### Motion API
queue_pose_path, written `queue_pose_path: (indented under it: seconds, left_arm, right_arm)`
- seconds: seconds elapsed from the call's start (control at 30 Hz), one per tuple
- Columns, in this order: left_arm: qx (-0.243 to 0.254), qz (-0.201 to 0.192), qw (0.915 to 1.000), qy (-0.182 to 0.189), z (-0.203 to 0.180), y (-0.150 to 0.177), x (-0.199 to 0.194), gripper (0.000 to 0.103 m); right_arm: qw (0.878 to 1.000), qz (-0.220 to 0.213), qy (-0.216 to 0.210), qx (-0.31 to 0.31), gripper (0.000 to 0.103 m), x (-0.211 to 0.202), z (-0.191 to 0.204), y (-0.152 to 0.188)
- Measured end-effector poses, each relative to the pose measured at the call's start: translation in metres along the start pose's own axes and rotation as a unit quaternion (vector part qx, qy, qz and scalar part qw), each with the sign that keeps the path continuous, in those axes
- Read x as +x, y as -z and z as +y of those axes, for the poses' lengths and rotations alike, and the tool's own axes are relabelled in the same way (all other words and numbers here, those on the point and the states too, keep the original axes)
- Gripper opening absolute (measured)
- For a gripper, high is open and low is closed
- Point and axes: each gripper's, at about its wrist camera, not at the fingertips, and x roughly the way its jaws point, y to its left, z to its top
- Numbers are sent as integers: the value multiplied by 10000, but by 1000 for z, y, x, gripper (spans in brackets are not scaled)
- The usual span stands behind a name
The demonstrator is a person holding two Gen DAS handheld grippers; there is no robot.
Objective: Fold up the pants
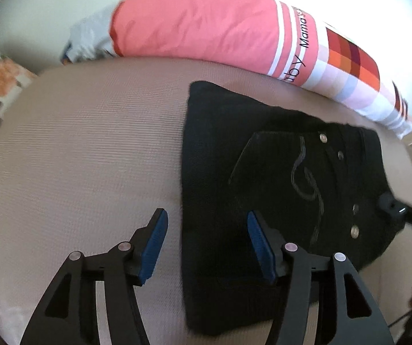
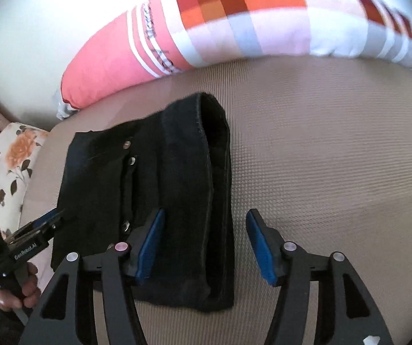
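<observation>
Your left gripper [image 1: 207, 247] is spread wide and holds nothing, hovering over the near left edge of the folded black pants [image 1: 266, 189] on the tan mattress [image 1: 91, 149]. Your right gripper [image 2: 204, 247] is equally spread over their right edge. Only the left view shows the stitched pocket [image 1: 306, 184]; only the right shows your hand [image 2: 19, 290].

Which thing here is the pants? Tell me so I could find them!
Find the big tan bed cover with the long pink pillow along its far edge. Just in front of that pillow lie the pants, folded into a block: the only black cloth there, with small silver buttons.
</observation>
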Motion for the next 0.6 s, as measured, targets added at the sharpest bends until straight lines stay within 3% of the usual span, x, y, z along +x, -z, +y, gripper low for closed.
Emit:
queue_pose_path:
  seconds: [0.07, 0.3, 0.6]
  left_arm:
    - [116, -142, 9997, -179, -4, 10, -16, 59]
    - [77, -490, 9973, -533, -8, 48, -76, 59]
    - [-142, -943, 9916, -870, -7, 92, -133, 60]
  right_arm:
    - [9997, -157, 73, -172, 56, -19, 10, 9]
    - [9963, -584, 395, -492, 74, -67, 46, 56]
    - [9918, -915, 633, -626, 85, -92, 83, 97]
